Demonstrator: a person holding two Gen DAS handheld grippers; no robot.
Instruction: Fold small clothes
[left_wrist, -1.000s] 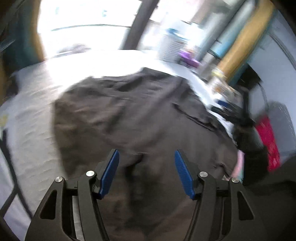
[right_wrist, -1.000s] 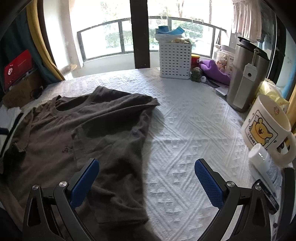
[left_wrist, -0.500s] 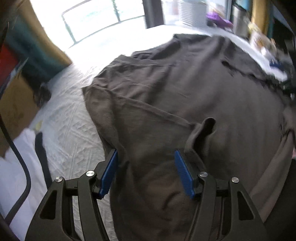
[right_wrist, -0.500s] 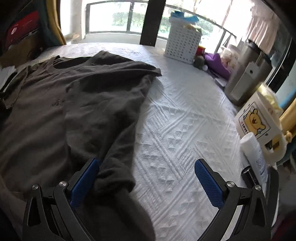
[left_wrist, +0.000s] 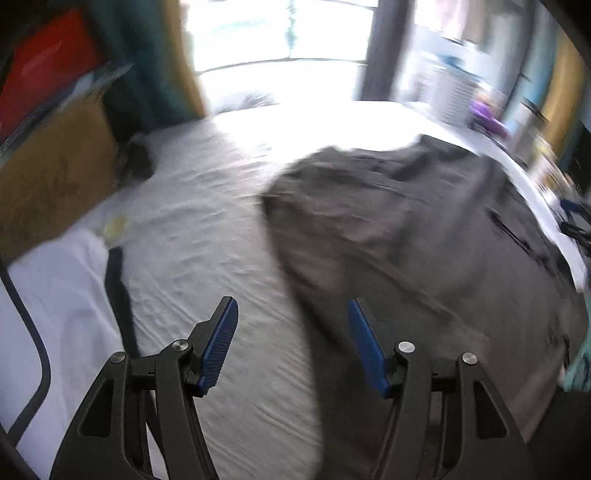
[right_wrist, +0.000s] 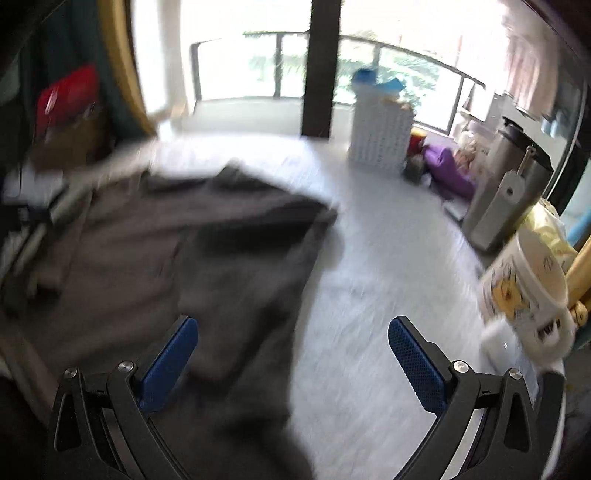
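A dark brown T-shirt (left_wrist: 424, 236) lies spread on the white textured cloth (left_wrist: 207, 236), its right side folded over itself (right_wrist: 236, 266). Both views are motion-blurred. My left gripper (left_wrist: 290, 317) hangs open above the shirt's left edge, with the left finger over white cloth and the right finger over the fabric. Nothing sits between its blue pads. My right gripper (right_wrist: 291, 332) stands wide open over the shirt's right edge, its left pad (right_wrist: 170, 362) above the dark fabric and its right pad (right_wrist: 417, 369) above white cloth.
A cardboard box (left_wrist: 48, 184) and a white garment (left_wrist: 62, 314) lie at the left. A white basket (right_wrist: 380, 129), a purple item (right_wrist: 447, 170), a steel flask (right_wrist: 506, 192) and a bear mug (right_wrist: 528, 295) line the right side.
The left gripper has swung left, from over the middle of the shirt to its left edge. The right gripper has lifted slightly and stays wide open. The shirt has not moved.
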